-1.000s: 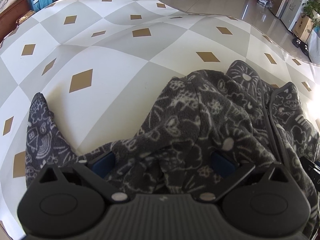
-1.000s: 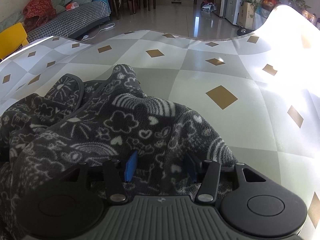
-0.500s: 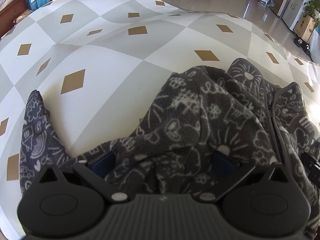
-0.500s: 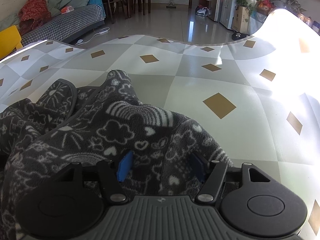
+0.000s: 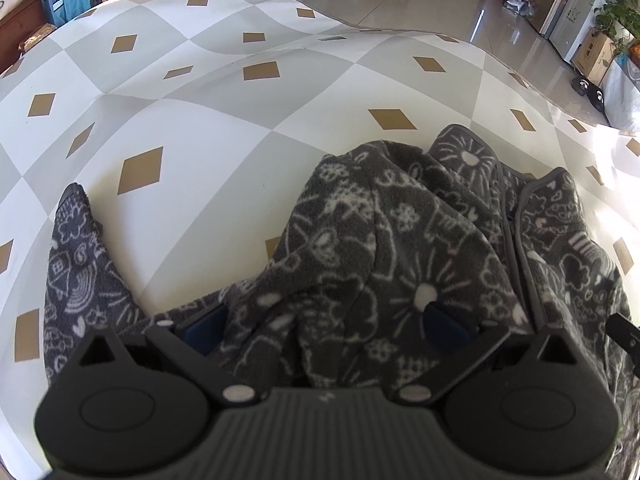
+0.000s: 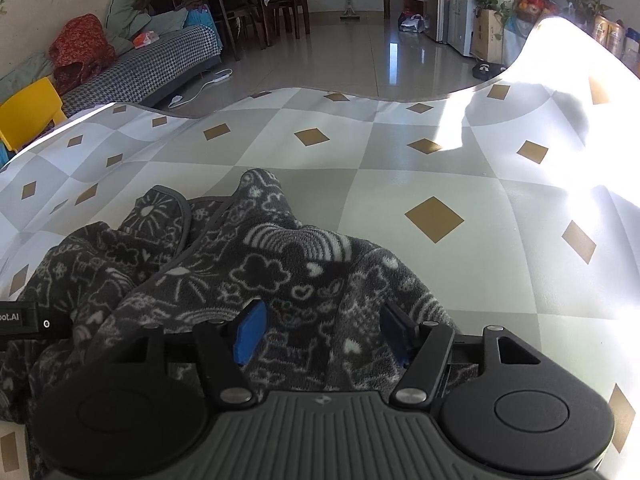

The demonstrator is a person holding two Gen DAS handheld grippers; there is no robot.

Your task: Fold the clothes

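Bright daylight fills both views. In the right wrist view, sun from the right washes out the far right of the checked tabletop [image 6: 440,184] into white glare, and a soft shadow falls across it near the glare. The polished floor [image 6: 360,52] beyond shows shiny reflections. The dark patterned fleece [image 5: 400,240] is evenly lit and sharp. Fisheye distortion bends the tabletop edges into curves, and the picture corners darken.

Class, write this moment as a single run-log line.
task: fold clothes | garment: grey patterned fleece bunched on checked mat | left gripper: open over fleece | right gripper: open, jaws just widened, fleece between
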